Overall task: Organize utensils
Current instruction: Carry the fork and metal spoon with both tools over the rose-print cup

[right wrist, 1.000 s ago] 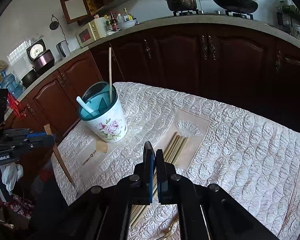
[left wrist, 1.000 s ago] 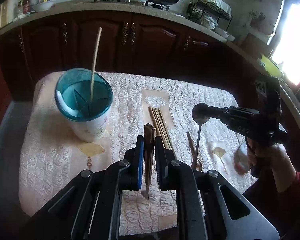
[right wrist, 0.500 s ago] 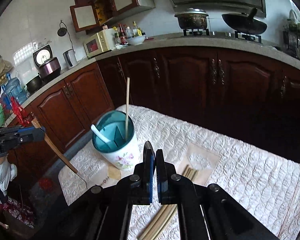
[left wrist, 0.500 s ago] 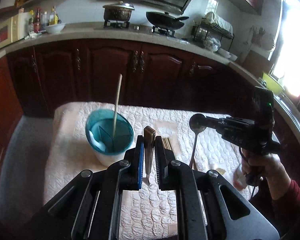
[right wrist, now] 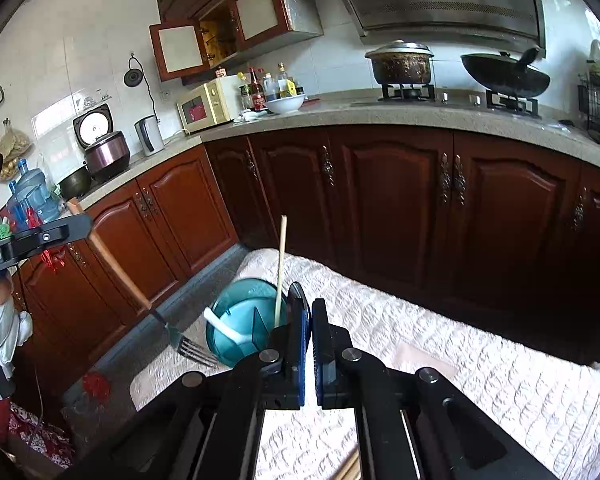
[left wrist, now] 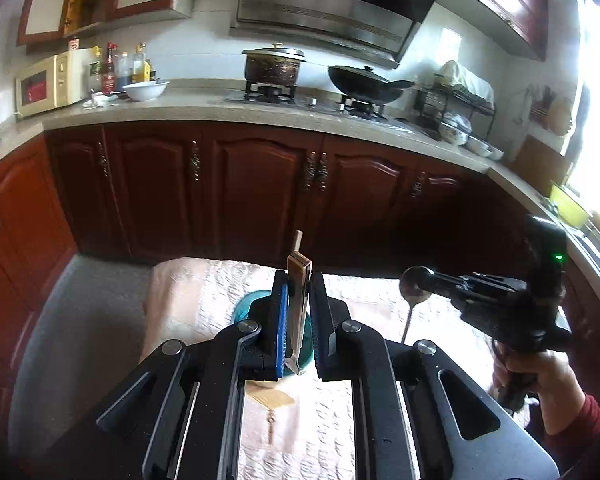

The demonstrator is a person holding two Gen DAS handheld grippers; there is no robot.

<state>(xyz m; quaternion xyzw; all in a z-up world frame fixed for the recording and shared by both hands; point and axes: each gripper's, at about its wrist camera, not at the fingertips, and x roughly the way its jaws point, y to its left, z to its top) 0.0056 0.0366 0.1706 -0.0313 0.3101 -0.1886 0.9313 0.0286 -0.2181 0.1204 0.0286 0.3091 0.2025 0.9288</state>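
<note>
A: What have the left tongs (left wrist: 298, 320) got?

B: They are clamped on the wooden handle of a fork (right wrist: 194, 350). In the right wrist view the handle runs down from those tongs at the left edge, and the metal tines hang in the air just beside the rim of the teal utensil cup (right wrist: 240, 332), above the edge of the table (right wrist: 480, 360).

A: And the right tongs (right wrist: 311, 340)?

B: Pressed together on a metal spoon (left wrist: 414, 292). In the left wrist view its round bowl sits right at their tip and the thin handle hangs down below it, clear of the quilted cloth. A hand (left wrist: 544, 376) with a red sleeve holds that gripper at the right.

A: Where is the cup?

B: On the quilted cloth, towards the table's near-left end in the right wrist view. It has dividers inside; a single chopstick (right wrist: 280, 272) stands upright in one section and a white spoon (right wrist: 226, 328) leans in another. From the left wrist view the cup is mostly hidden behind the tongs.

A: Anything else on the table?

B: Ends of more chopsticks (right wrist: 350, 468) show at the bottom edge of the right wrist view, beneath the gripper
</note>
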